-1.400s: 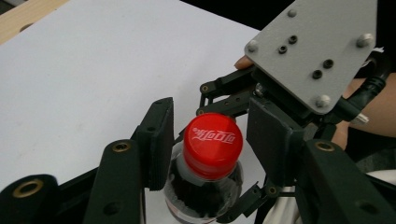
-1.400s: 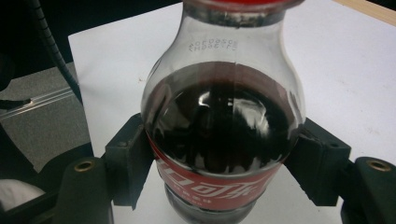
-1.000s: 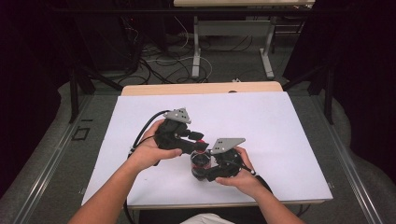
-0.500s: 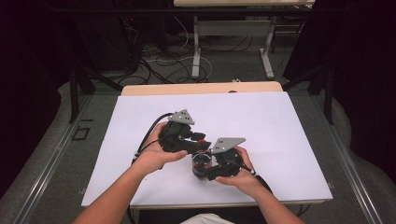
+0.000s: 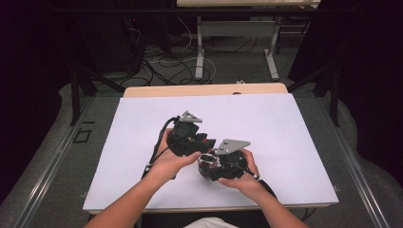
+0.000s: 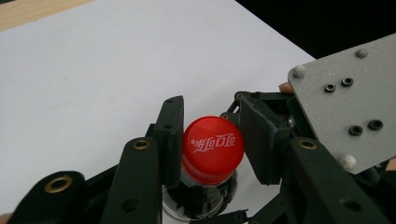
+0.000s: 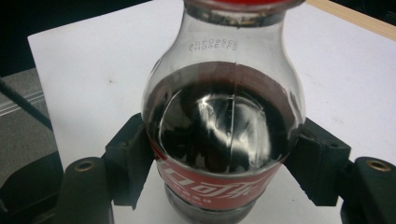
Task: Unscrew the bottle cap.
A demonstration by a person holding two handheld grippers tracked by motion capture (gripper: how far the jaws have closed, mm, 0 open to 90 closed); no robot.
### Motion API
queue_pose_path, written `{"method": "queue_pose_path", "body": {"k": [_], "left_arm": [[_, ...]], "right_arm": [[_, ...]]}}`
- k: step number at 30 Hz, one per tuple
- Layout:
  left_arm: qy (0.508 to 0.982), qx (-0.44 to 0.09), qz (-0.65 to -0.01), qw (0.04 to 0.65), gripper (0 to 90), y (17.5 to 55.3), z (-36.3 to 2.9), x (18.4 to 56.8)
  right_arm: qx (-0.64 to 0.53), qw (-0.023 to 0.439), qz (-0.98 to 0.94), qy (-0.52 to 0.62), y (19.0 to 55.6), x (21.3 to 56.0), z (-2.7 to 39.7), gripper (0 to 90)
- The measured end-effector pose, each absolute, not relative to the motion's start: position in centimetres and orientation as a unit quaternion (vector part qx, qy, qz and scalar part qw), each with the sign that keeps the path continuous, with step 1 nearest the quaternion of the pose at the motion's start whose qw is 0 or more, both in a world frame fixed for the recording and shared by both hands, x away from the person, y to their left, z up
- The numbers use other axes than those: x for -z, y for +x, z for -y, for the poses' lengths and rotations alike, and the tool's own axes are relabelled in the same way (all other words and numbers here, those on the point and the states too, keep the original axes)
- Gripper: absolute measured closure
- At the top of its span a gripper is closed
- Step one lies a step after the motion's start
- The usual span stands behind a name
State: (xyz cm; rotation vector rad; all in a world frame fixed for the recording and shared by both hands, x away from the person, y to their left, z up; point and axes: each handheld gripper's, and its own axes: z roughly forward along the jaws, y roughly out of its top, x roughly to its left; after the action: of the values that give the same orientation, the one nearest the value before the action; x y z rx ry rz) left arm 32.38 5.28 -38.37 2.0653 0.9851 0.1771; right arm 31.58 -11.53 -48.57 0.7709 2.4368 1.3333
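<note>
Both grippers are closed on one small cola bottle (image 7: 223,135), which is held just above the white sheet (image 5: 285,128) near the table's front middle. Seen from the right gripper view, the right gripper (image 7: 224,163) has its two black jaws pressed against opposite sides of the bottle's body at the red label (image 7: 210,184), with dark liquid filling the rounded shoulder above. Seen from the left gripper view, the left gripper (image 6: 211,140) has its jaws on either side of the red cap (image 6: 212,149); the left jaw touches the cap, and the right jaw sits against or just beside it. The clear neck shows below the cap.

From the high view, the left hand (image 5: 173,159) wraps the left gripper from behind, forearm coming in diagonally from the bottom left, with its cable (image 5: 157,147) looping along the wrist. The right hand (image 5: 242,178) cups the right gripper from below and the side, forearm entering from the bottom right. The two tools sit close together, each with a grey plate (image 5: 233,145) on top, the left one slightly farther from the person.
</note>
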Motion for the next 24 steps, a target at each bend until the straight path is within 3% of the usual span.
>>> {"method": "queue_pose_path", "body": {"k": [24], "left_arm": [[0.811, -0.071, -0.407, 0.414, 62.1, 33.5, -7.2, 37.4]], "right_arm": [[-0.458, 0.139, -0.826, 0.298, 32.2, 48.6, 12.1, 29.8]]}}
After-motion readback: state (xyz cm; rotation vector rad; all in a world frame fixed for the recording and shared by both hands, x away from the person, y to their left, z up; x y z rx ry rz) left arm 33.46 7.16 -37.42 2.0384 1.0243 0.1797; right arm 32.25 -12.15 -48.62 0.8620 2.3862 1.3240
